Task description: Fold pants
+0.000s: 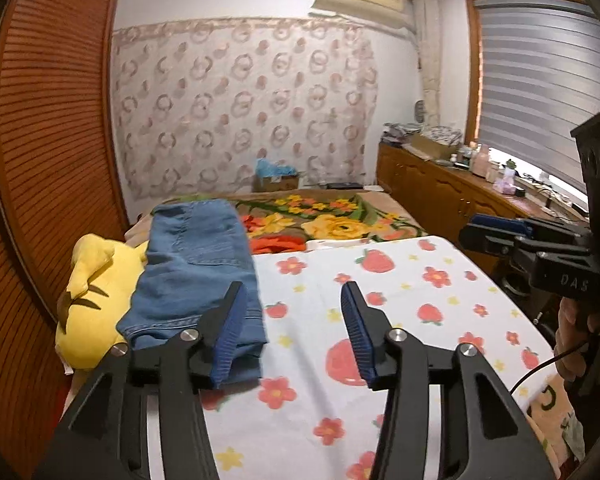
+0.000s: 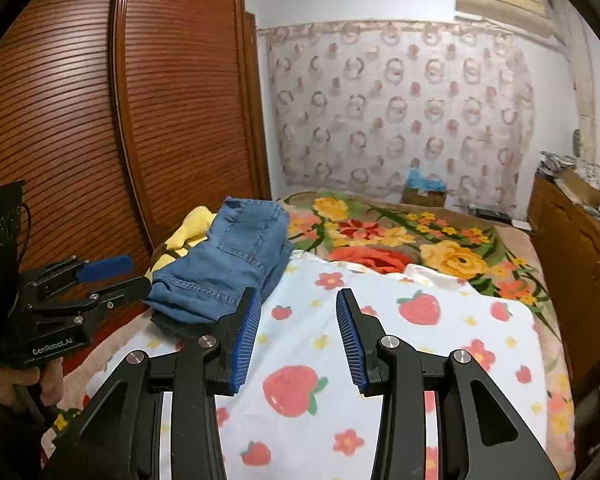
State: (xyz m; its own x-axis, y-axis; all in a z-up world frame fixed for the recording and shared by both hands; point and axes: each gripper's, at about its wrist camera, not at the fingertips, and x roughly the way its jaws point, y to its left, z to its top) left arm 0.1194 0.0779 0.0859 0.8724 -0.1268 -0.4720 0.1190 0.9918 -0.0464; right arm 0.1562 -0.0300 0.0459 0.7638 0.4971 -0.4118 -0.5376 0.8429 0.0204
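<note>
The blue jeans (image 1: 196, 272) lie folded into a compact stack at the left side of the bed, partly resting on a yellow plush toy (image 1: 96, 280). My left gripper (image 1: 294, 320) hovers open above the strawberry blanket (image 1: 400, 292), just right of the stack, with nothing between its blue pads. In the right wrist view the folded jeans (image 2: 228, 268) sit ahead and to the left. My right gripper (image 2: 296, 332) is open and empty over the blanket (image 2: 420, 344). Each gripper shows in the other's view, held by a hand: the right gripper (image 1: 472, 230) and the left gripper (image 2: 128, 276).
A floral bedspread (image 1: 340, 220) covers the far half of the bed. A slatted wooden wardrobe (image 2: 180, 120) stands close along the left. A wooden sideboard (image 1: 440, 188) with clutter runs along the right under a window. A cardboard box (image 1: 276, 180) sits at the bed's far end.
</note>
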